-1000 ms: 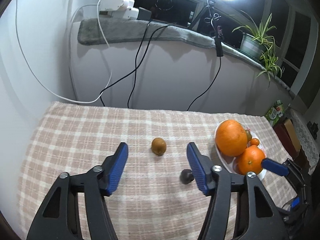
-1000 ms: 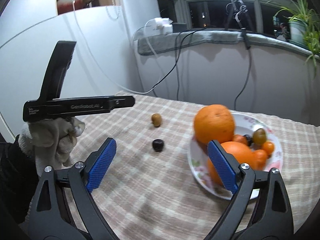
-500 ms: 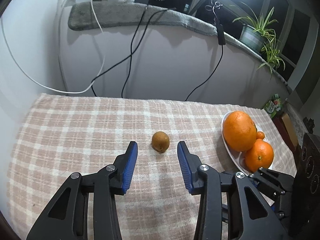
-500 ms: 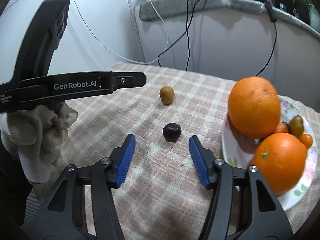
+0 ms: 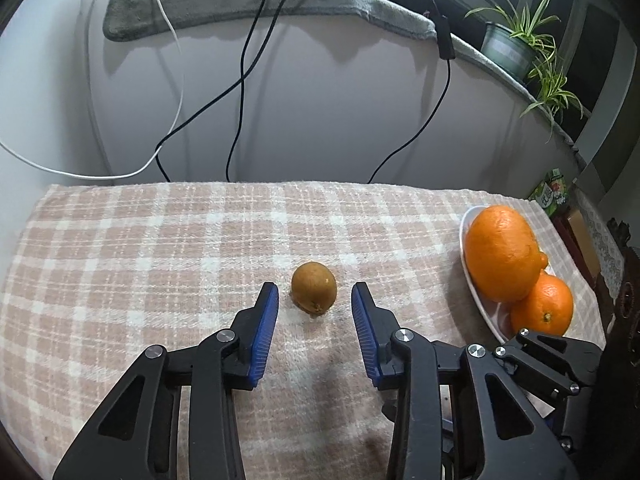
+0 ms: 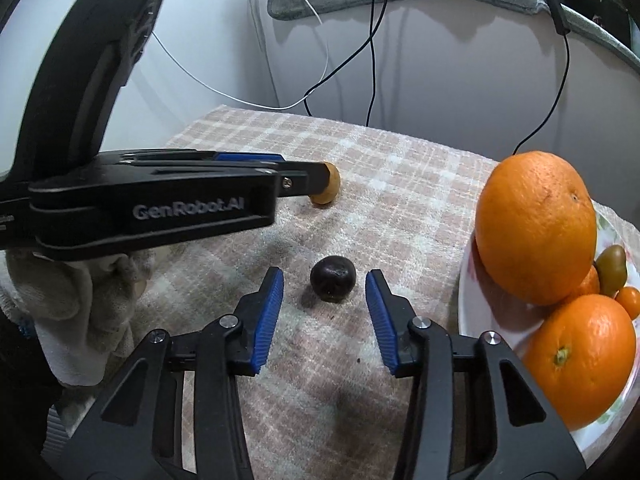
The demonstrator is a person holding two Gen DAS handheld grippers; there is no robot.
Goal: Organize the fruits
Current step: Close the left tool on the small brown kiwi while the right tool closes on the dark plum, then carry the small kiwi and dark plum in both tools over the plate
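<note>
A small brown fruit (image 5: pixel 314 293) lies on the checked cloth, and my left gripper (image 5: pixel 315 294) is open with its blue pads on either side of it, not touching. A small dark round fruit (image 6: pixel 333 284) lies nearer the plate, and my right gripper (image 6: pixel 325 280) is open around it, pads apart from it. The brown fruit (image 6: pixel 326 188) also shows in the right wrist view, partly hidden by the left gripper's body. A white plate (image 6: pixel 466 300) at the right holds a large orange (image 6: pixel 536 232), a smaller orange (image 6: pixel 580 360) and several small fruits.
The table with its checked cloth (image 5: pixel 160 260) stands against a white wall with hanging cables (image 5: pixel 240 80). A potted plant (image 5: pixel 516 48) stands on the ledge at the back right. My gloved left hand (image 6: pixel 76 304) is at the left of the right wrist view.
Both grippers have moved forward and down. The left one now brackets the brown fruit and the right one brackets the dark fruit. Both jaws have narrowed but stay open.
</note>
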